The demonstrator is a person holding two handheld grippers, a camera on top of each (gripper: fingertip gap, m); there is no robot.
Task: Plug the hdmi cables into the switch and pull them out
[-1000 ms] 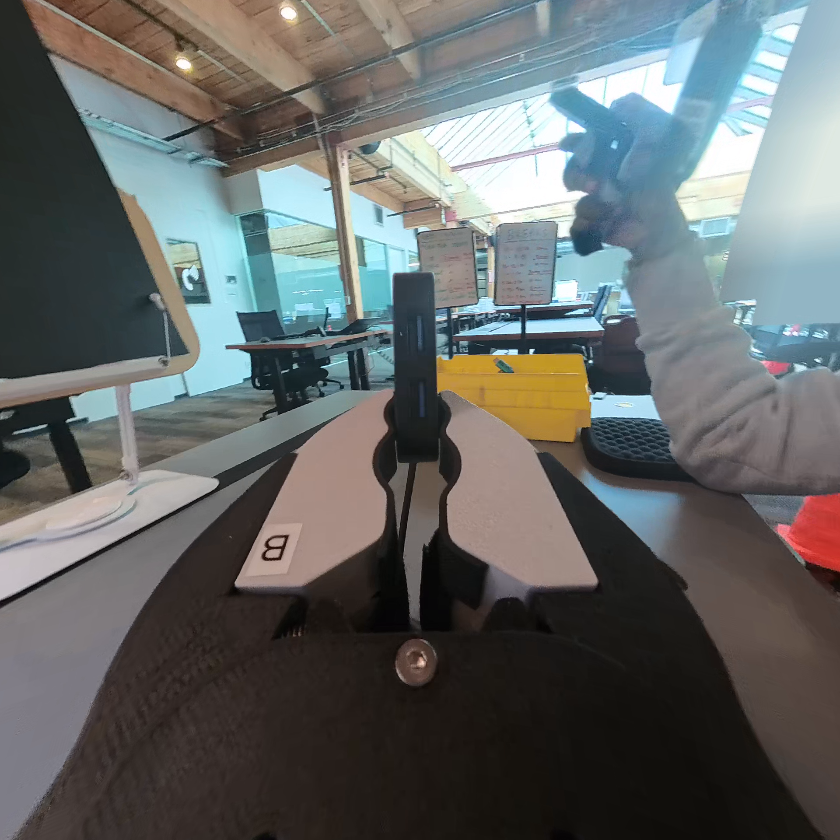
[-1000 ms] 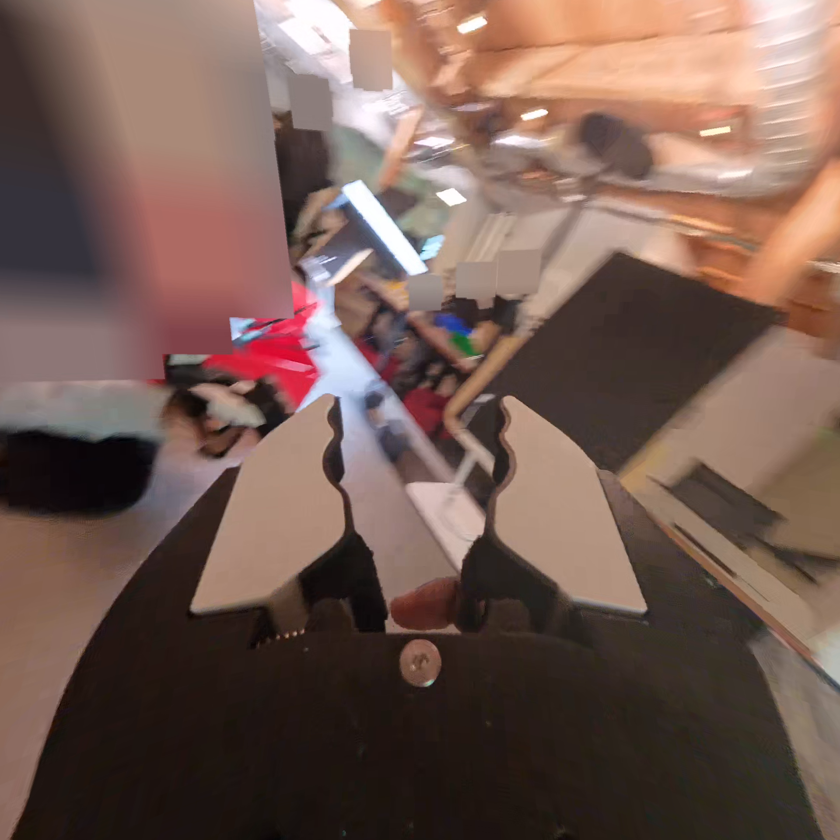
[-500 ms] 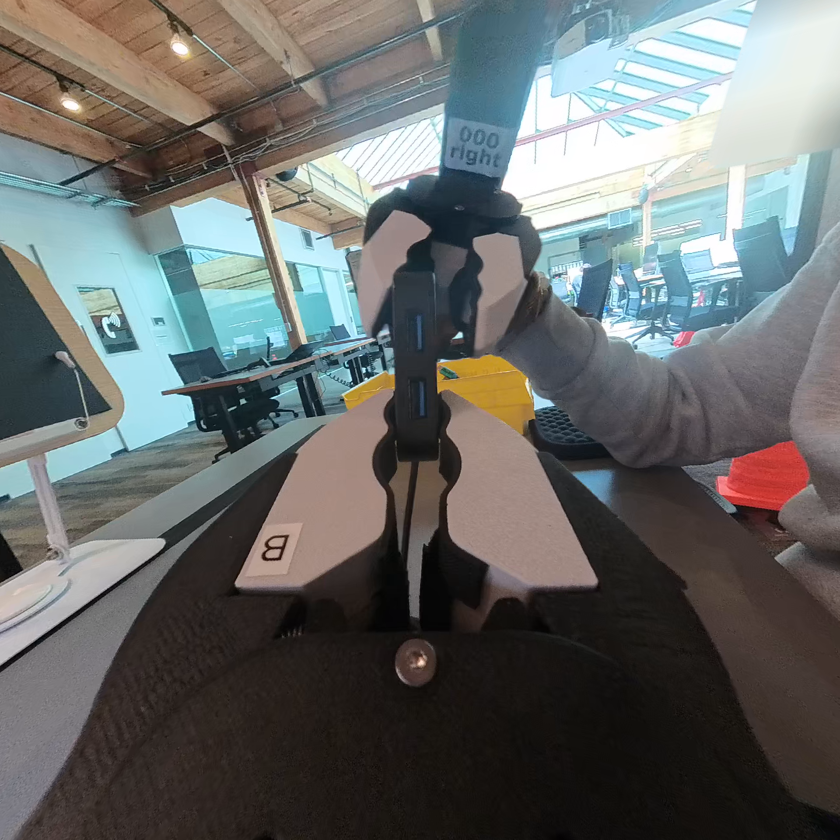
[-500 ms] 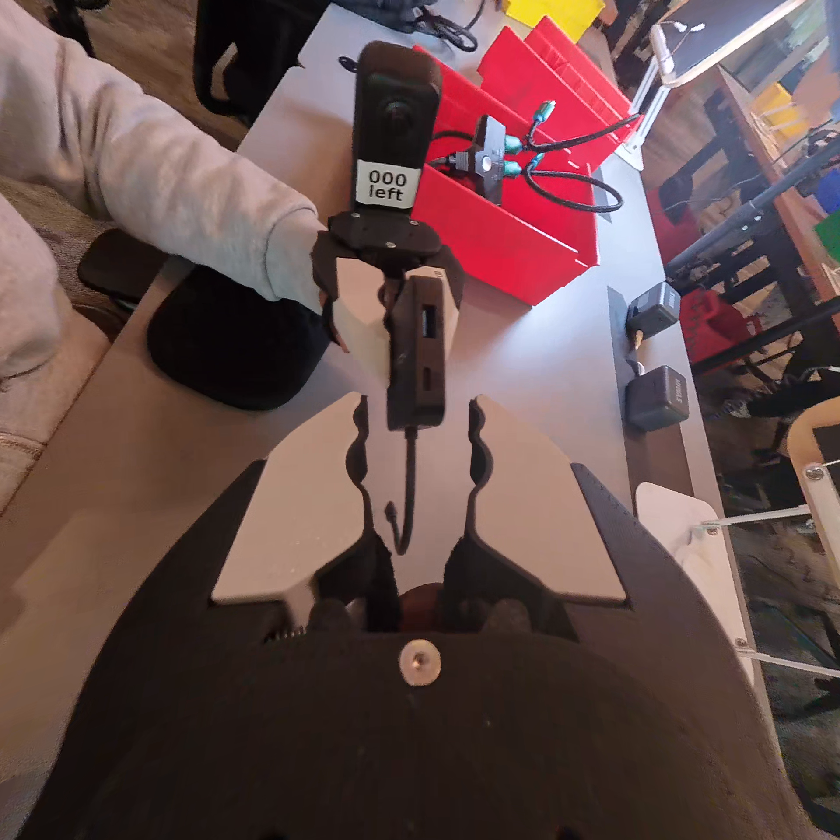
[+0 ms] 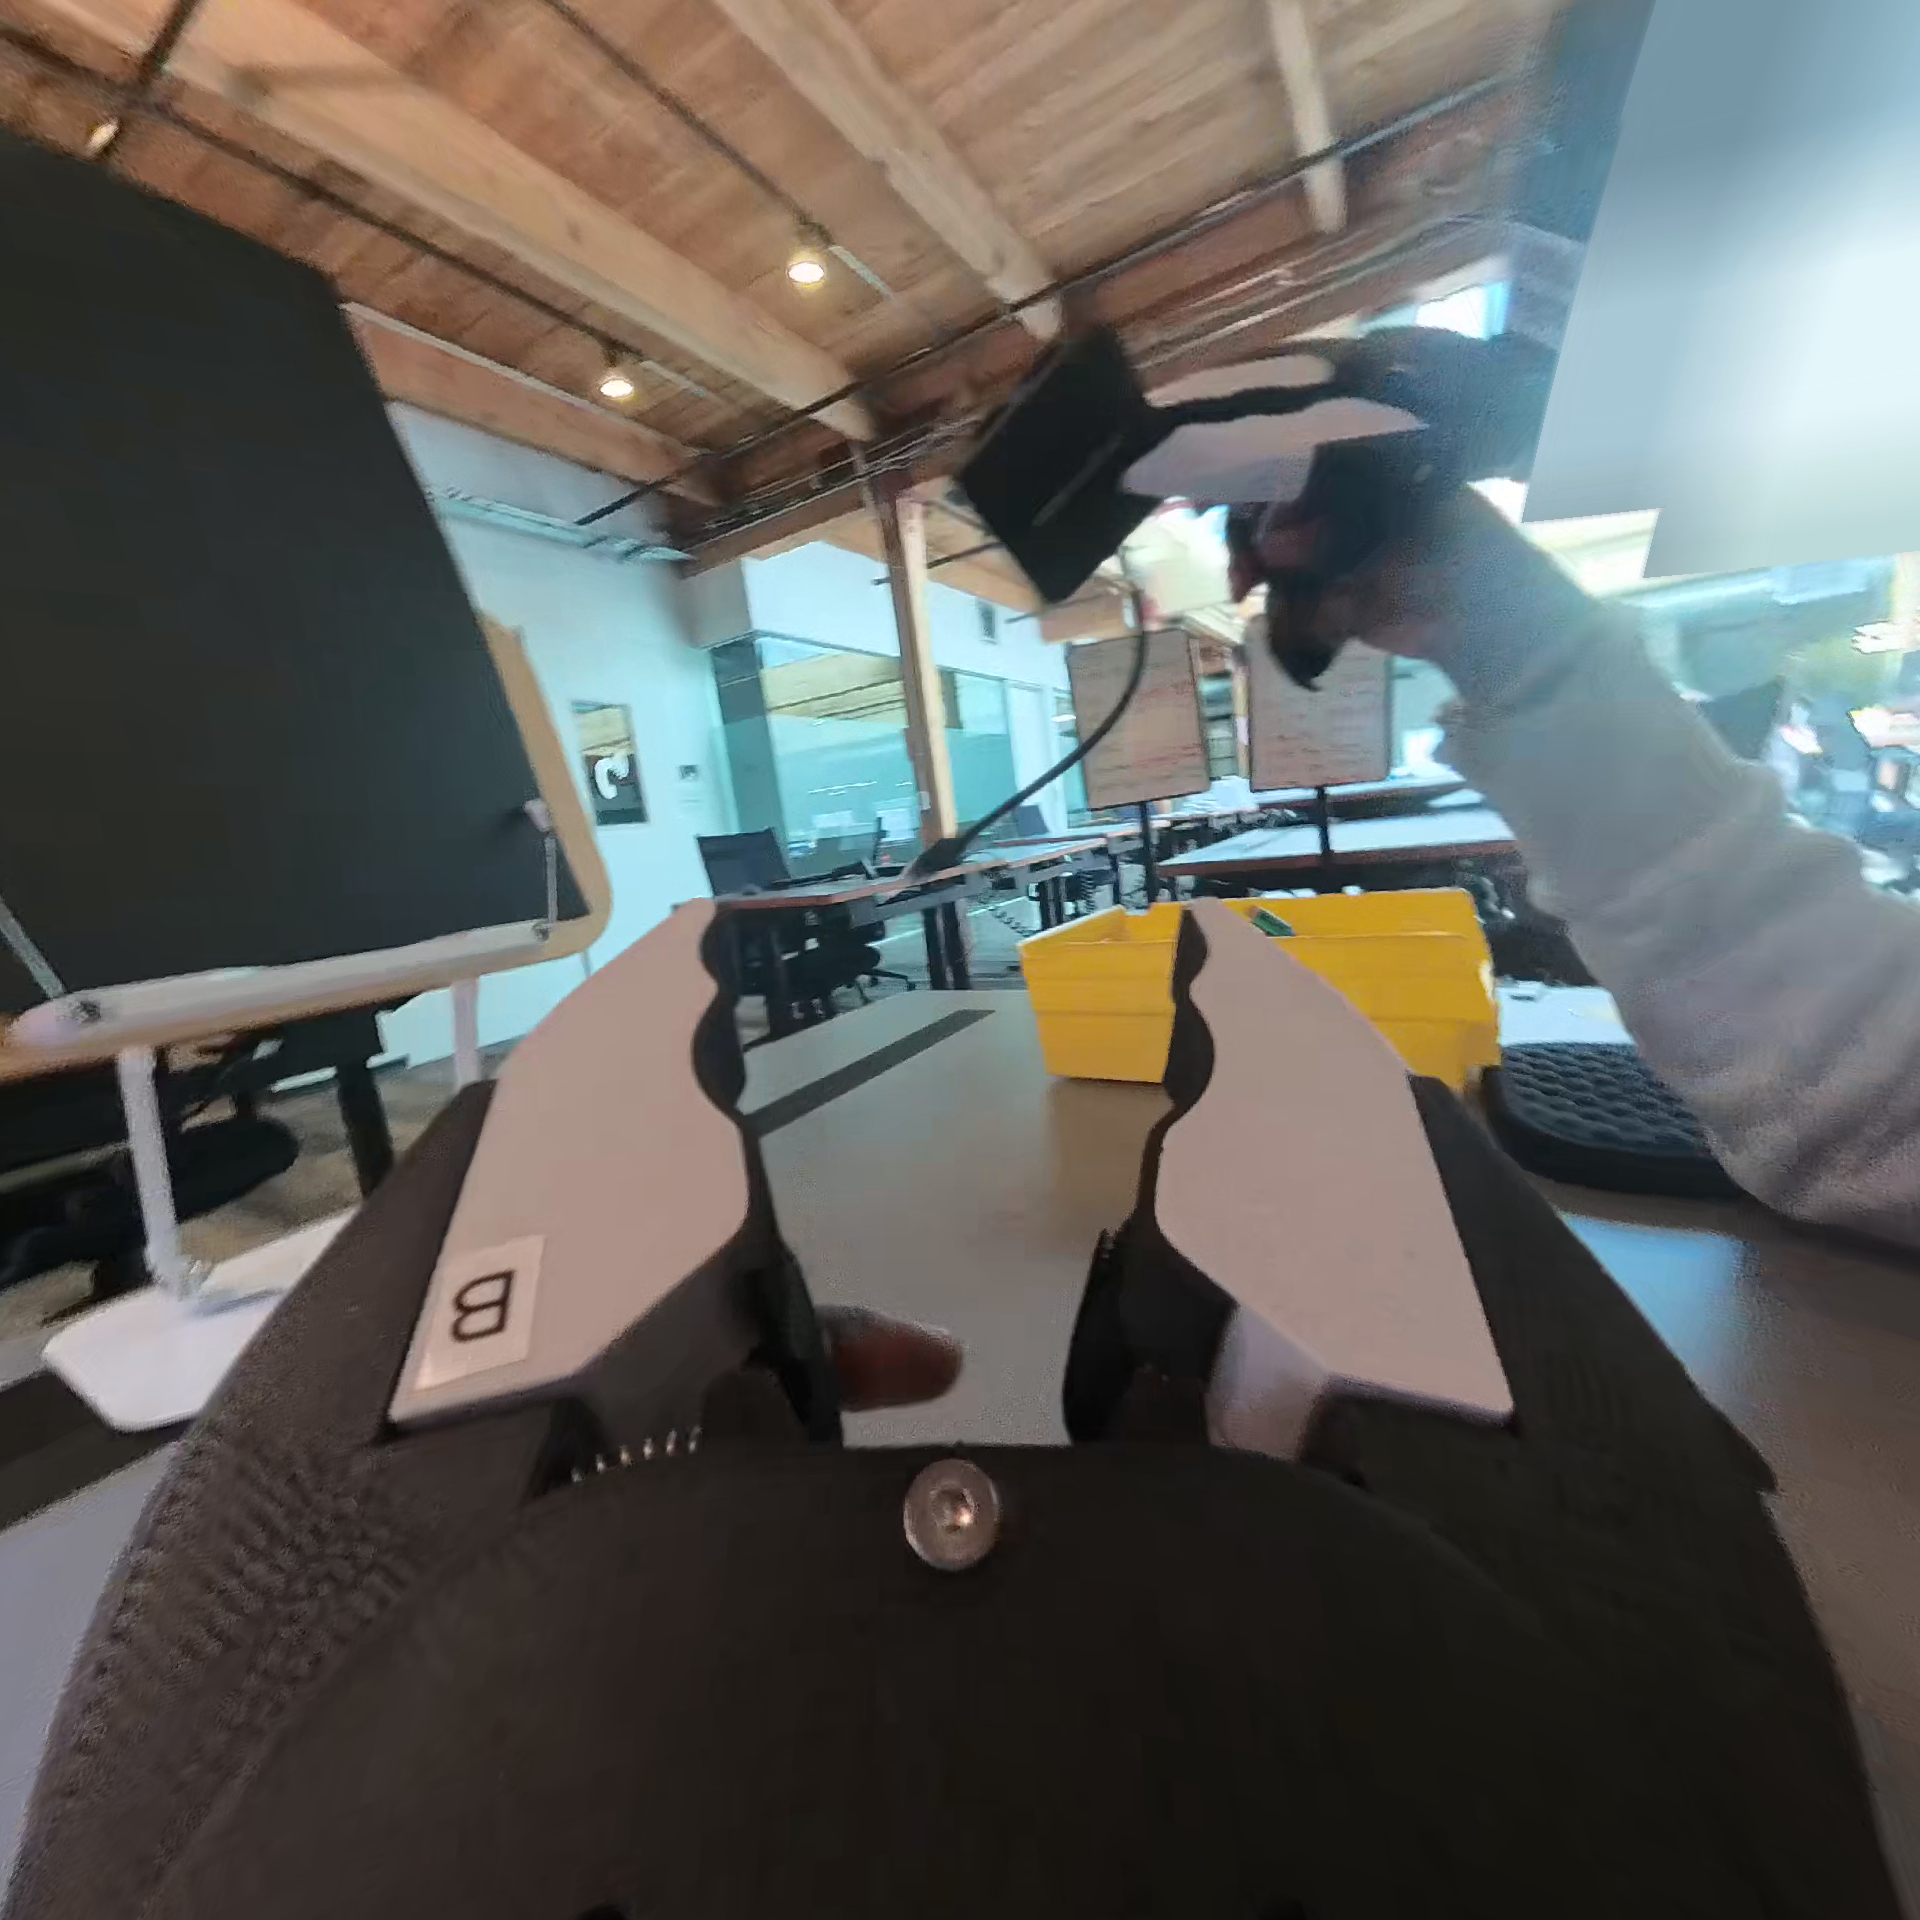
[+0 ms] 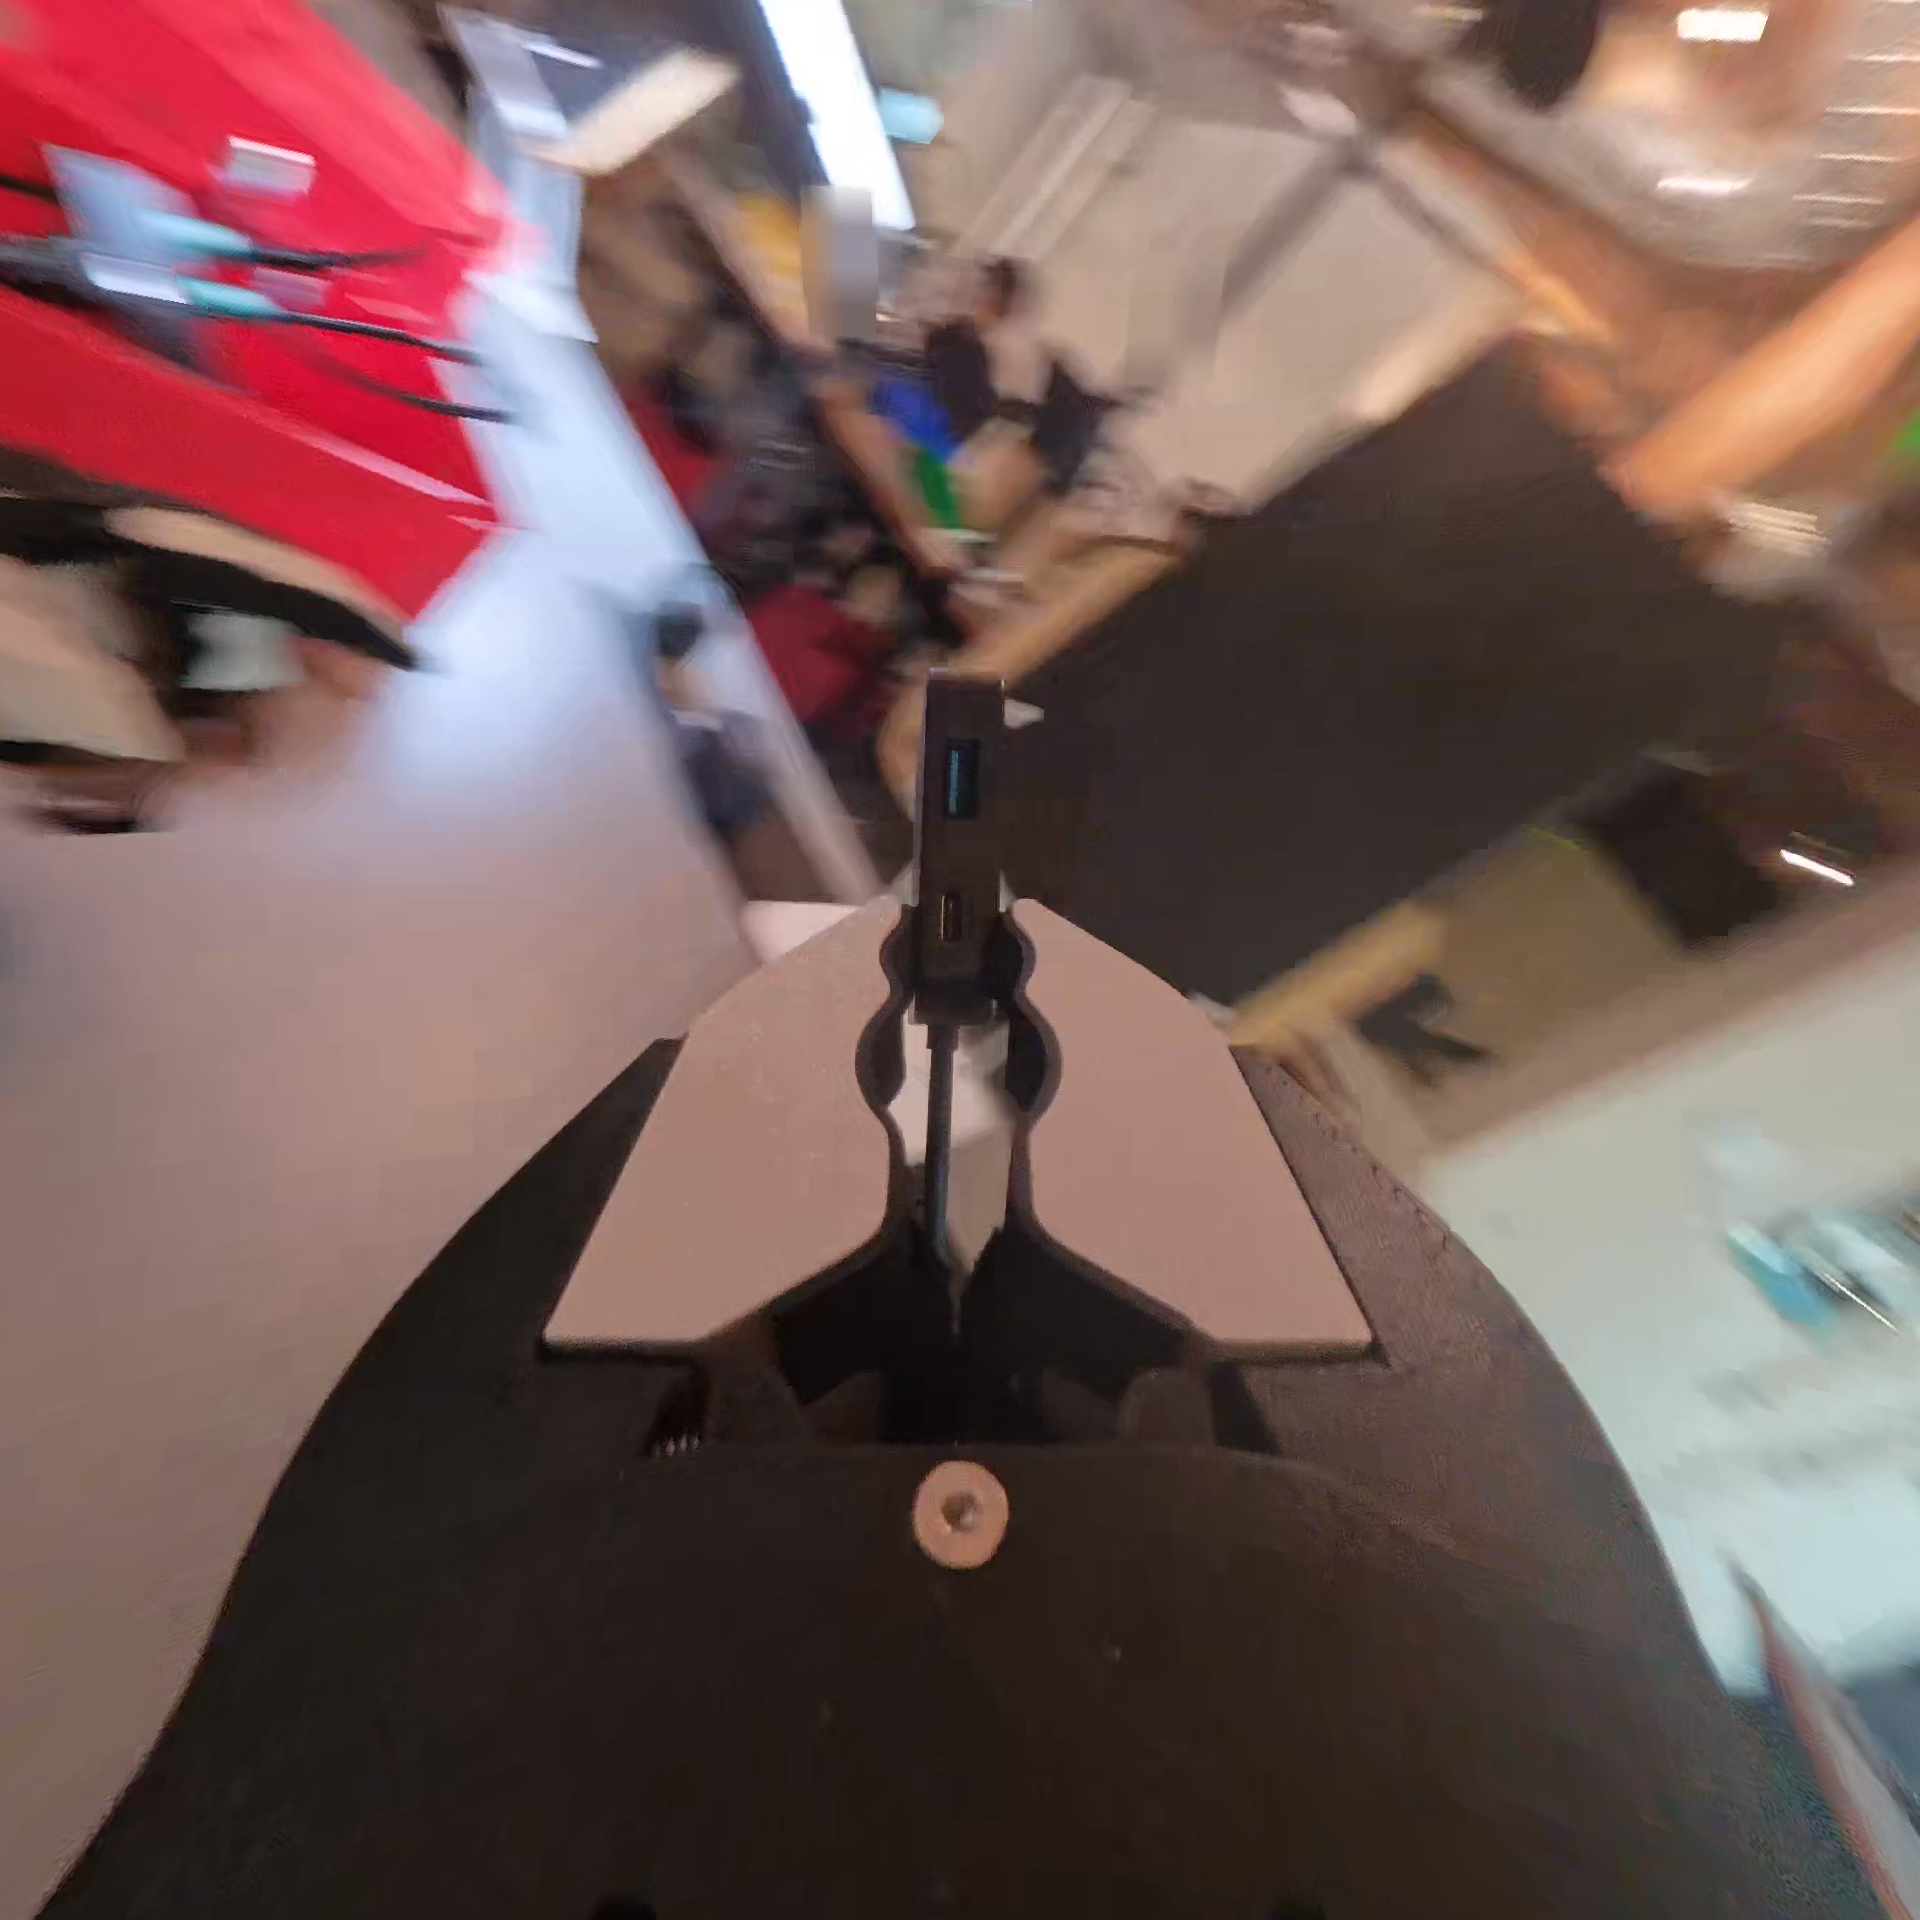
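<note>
While the left hand-held gripper (image 5: 945, 987) gapes empty, right hand-held gripper (image 6: 958, 925) pinching a slim black switch (image 6: 958, 821) — blue port, thin cable trailing.

The left tool (image 5: 945, 1018) hung over the grey tabletop (image 5: 935, 1132), its two fingers spread with nothing between them. At two o'clock from it, high above the tabletop, the right tool (image 5: 1164, 447) clasped the flat black rectangular switch (image 5: 1060, 478), whose thin black cable (image 5: 1049, 769) drooped toward twelve o'clock. The yellow plastic bins (image 5: 1101, 1008) sat on the tabletop at one o'clock, the black honeycomb mat (image 5: 1600, 1117) at three o'clock beside them. A dark wood-framed board on a white stand (image 5: 239, 644) stood at nine o'clock. In the right wrist view the switch (image 6: 958, 831) stood upright between that tool's (image 6: 956, 945) fingertips, red plastic bins (image 6: 239, 343) at ten o'clock.
</note>
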